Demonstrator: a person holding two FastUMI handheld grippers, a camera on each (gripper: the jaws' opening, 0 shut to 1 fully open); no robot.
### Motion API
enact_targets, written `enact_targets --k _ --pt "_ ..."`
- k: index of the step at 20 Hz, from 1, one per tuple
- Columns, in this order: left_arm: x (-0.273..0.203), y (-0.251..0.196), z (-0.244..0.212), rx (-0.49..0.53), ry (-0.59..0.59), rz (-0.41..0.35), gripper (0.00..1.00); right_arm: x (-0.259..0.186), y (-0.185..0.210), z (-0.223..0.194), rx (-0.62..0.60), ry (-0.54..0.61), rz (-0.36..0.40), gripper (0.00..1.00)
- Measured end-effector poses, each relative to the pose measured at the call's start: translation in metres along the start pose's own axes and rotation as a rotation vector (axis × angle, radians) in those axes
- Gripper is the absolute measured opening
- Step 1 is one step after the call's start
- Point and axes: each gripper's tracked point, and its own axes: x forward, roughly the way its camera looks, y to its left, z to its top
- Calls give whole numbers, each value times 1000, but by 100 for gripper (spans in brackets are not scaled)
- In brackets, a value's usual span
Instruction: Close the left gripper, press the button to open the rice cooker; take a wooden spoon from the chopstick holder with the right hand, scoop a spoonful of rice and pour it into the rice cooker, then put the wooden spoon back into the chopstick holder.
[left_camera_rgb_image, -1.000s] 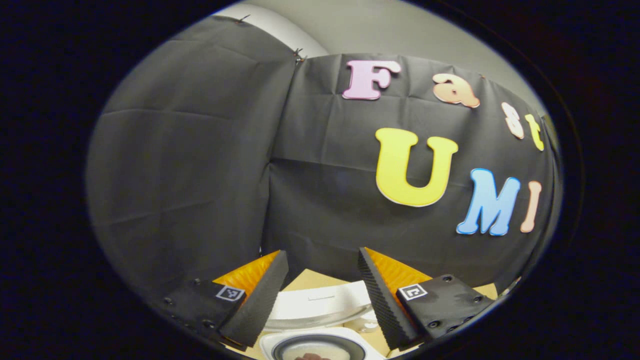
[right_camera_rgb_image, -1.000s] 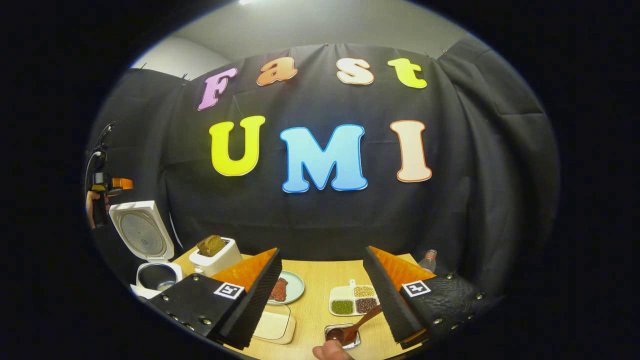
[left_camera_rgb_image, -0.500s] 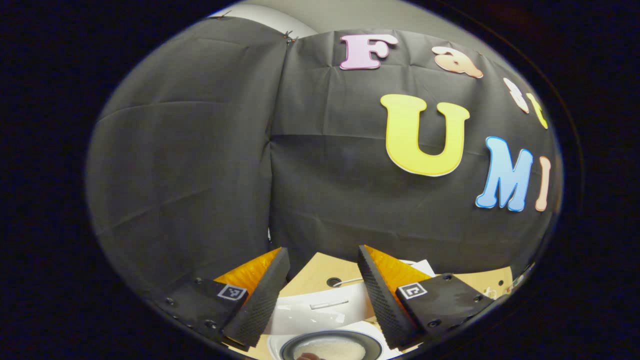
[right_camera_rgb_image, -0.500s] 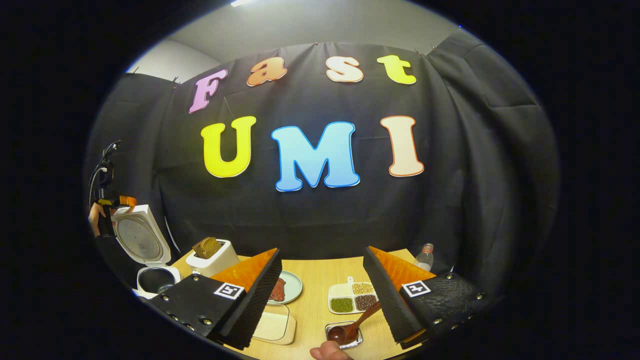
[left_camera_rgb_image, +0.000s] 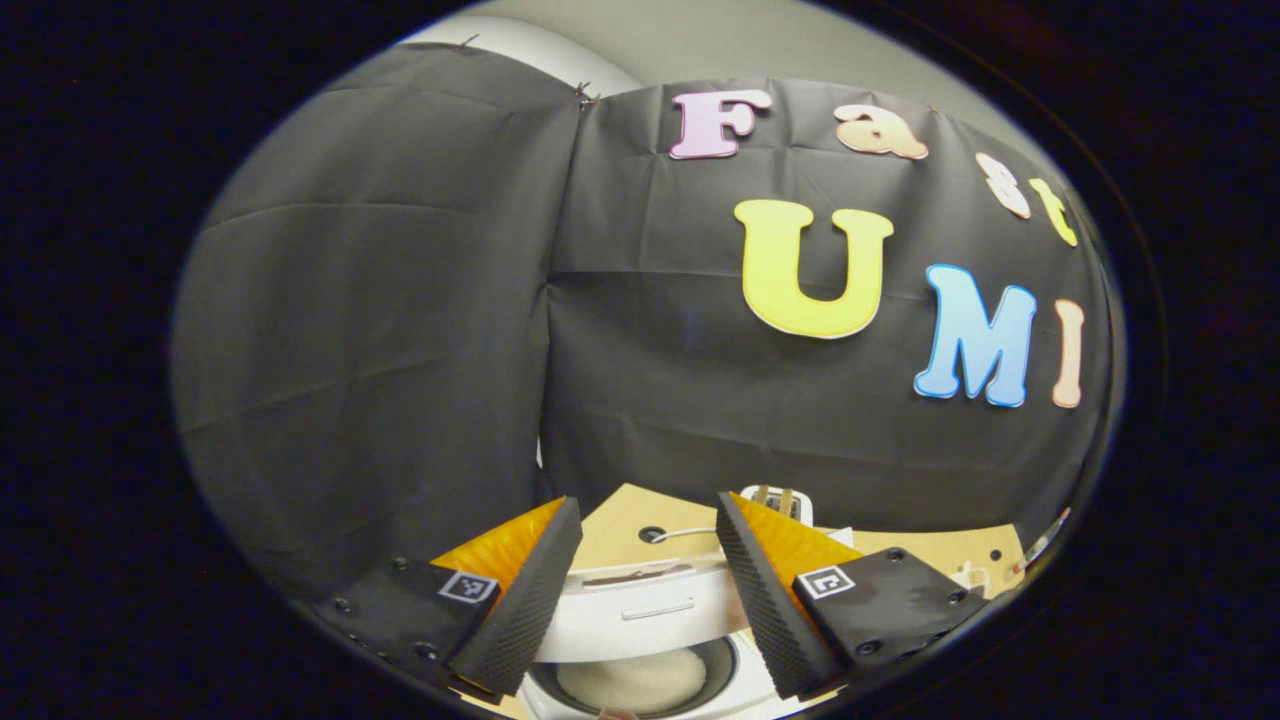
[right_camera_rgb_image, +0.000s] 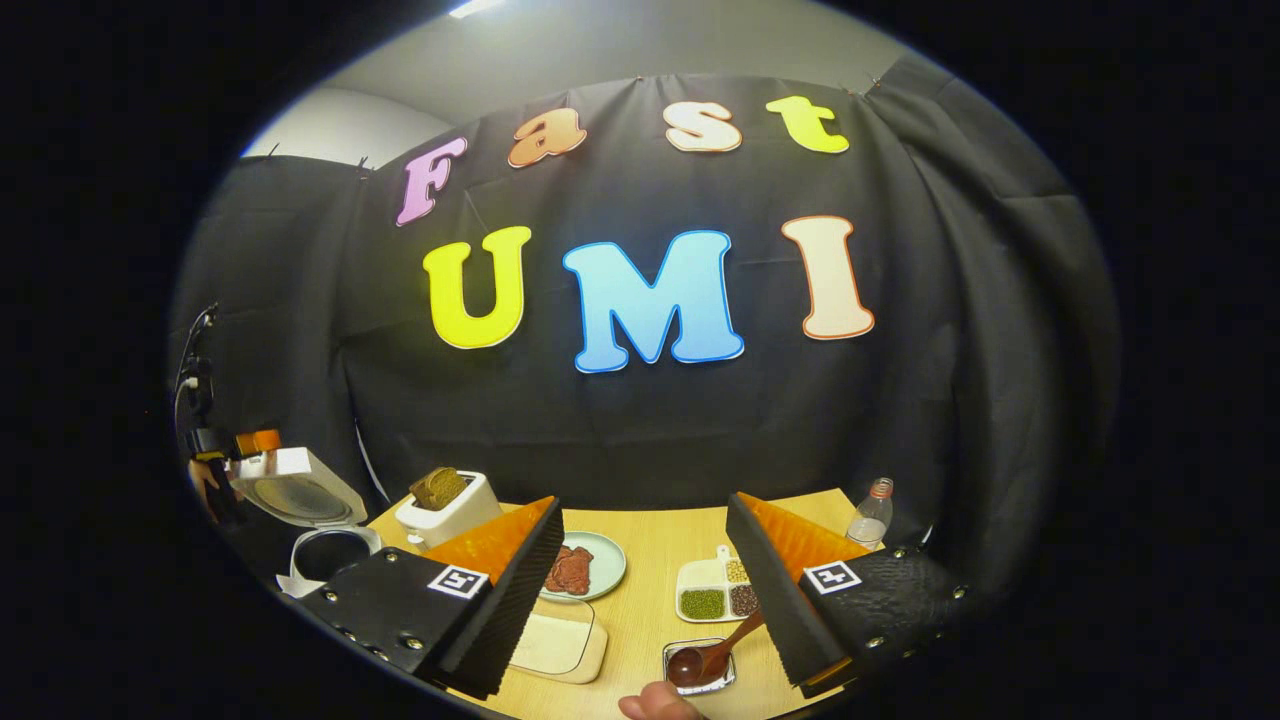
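Observation:
The white rice cooker (right_camera_rgb_image: 322, 553) stands at the table's left end, its lid (right_camera_rgb_image: 297, 487) tilted about halfway down over the dark pot. My left gripper (right_camera_rgb_image: 245, 442), held by a hand, sits against the lid's raised back edge. In the left gripper view that gripper (left_camera_rgb_image: 645, 505) is open, with the lid (left_camera_rgb_image: 640, 608) below and between its fingers and rice (left_camera_rgb_image: 630, 680) lying in the pot. My right gripper (right_camera_rgb_image: 643, 503) is open above the table. A wooden spoon (right_camera_rgb_image: 712, 656) rests with its bowl in a small metal dish (right_camera_rgb_image: 700, 672); its handle runs behind the right finger.
A toaster (right_camera_rgb_image: 446, 506) holding bread stands beside the cooker. A plate of meat (right_camera_rgb_image: 582, 569), a divided dish of beans (right_camera_rgb_image: 716, 595), a clear lidded box (right_camera_rgb_image: 556, 645) and a small bottle (right_camera_rgb_image: 868, 515) are on the wooden table (right_camera_rgb_image: 650, 560). A fingertip (right_camera_rgb_image: 655, 708) shows at the bottom.
The cooker lid has swung down from upright to about half shut, and the left gripper has dropped with it. The right gripper has barely moved.

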Motion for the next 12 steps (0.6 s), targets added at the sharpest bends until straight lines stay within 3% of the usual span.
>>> enact_targets --k 3,6,7,8,11,12 --pt "-21 -9 -32 -20 -1 -2 89 -3 -2 2 12 9 17 99" --pt "-37 -12 -66 -60 27 1 98 -5 -6 12 10 -12 25 99" --pt "-39 -13 -75 -62 39 5 93 -6 -7 13 10 -16 26 99" --pt "-39 -17 -83 -59 49 8 94 -7 -7 14 12 -17 28 95" --pt "-45 -19 -107 -59 89 9 99 -11 -6 12 21 -11 31 99" --pt "-46 -19 -113 -66 98 10 94 -12 -7 11 23 -9 32 99"
